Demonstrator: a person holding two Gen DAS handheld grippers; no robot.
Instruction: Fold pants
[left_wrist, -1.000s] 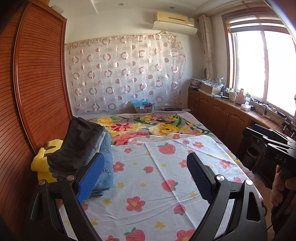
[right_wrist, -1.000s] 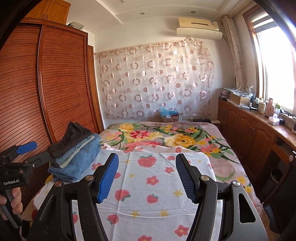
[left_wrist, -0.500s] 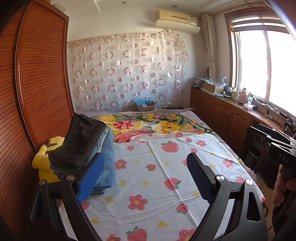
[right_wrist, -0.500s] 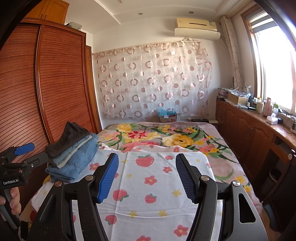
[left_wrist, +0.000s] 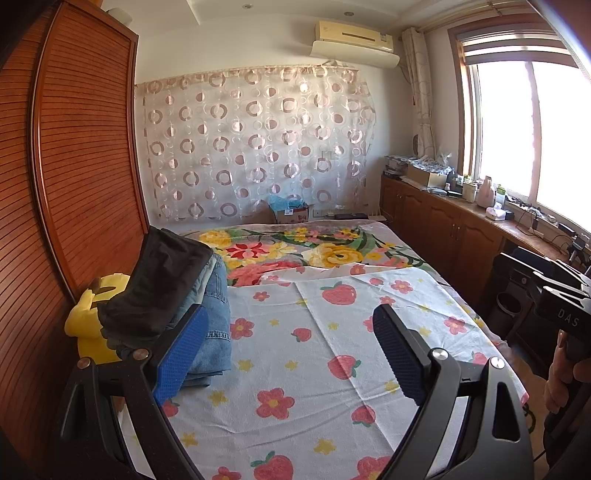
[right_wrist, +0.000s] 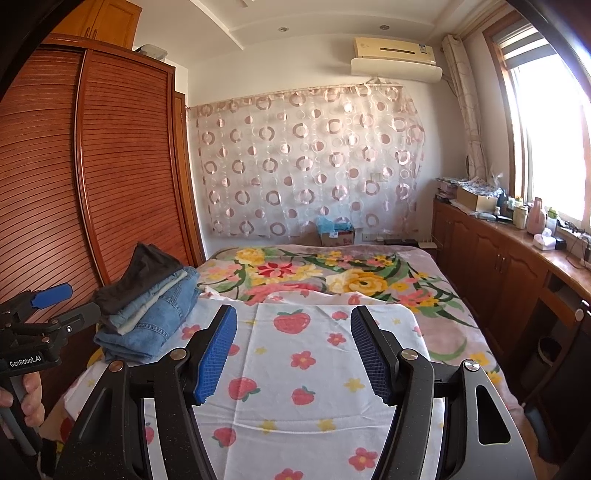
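A stack of folded pants, dark ones on top of blue jeans, lies at the left edge of the bed. My left gripper hovers open over the strawberry-print sheet, its left finger just in front of the stack, nothing between its pads. My right gripper is also open and empty above the sheet, right of the stack. In the right wrist view the left gripper's body shows at far left, held by a hand.
A wooden slatted wardrobe runs along the left. A yellow plush toy sits behind the stack. A floral blanket covers the far bed. Wooden cabinets with clutter line the right under the window. A box stands by the curtain.
Both views have shifted only slightly; the pants stack sits a little lower in frame. Neither gripper's jaws have changed and nothing was grasped.
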